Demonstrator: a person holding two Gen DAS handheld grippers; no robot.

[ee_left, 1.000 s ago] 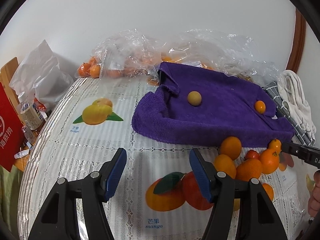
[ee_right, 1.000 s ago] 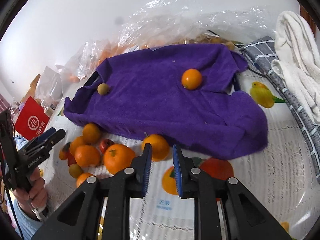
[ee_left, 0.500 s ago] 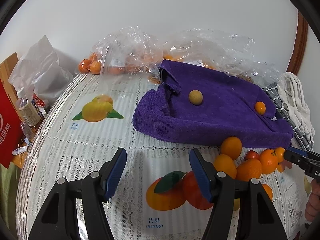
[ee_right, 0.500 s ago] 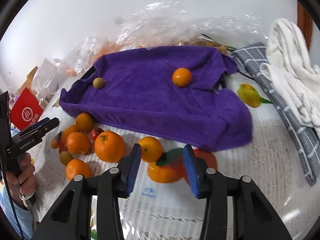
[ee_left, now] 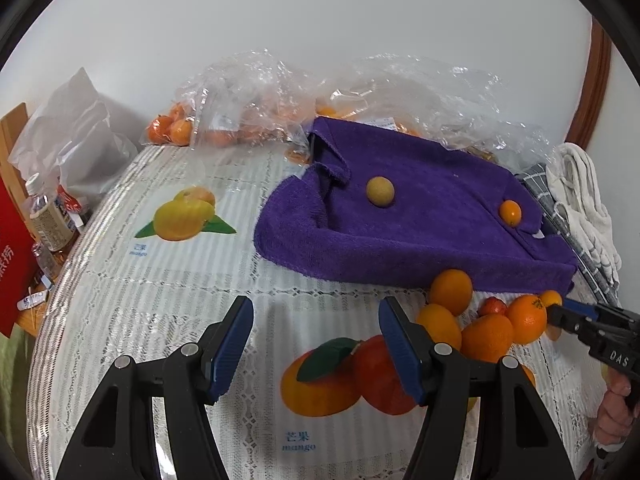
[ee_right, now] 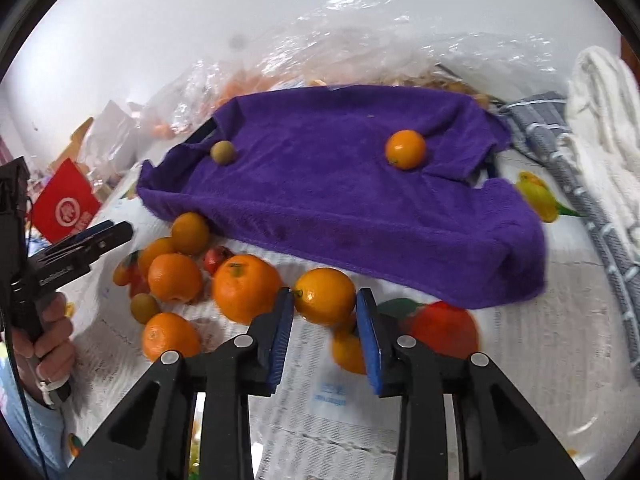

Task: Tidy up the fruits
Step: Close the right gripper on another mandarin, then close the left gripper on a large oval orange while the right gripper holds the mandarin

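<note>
Six orange citrus fruits lie loose on the fruit-print tablecloth [ee_right: 520, 360], just in front of the purple towel [ee_right: 340, 184]. One small red fruit [ee_right: 218, 258] and one greenish-brown fruit [ee_right: 144, 308] sit among them. Two more rest on the towel: one yellow-green fruit [ee_right: 223, 152] towards its left end and one small orange [ee_right: 405, 155] towards its right. My right gripper [ee_right: 325, 300] has just been closing and now pinches the nearest orange [ee_right: 324, 292], at the heap's right end beside the towel's front edge. My left gripper [ee_left: 316, 312] stands released, with nothing between its pads, above the tablecloth.
</note>
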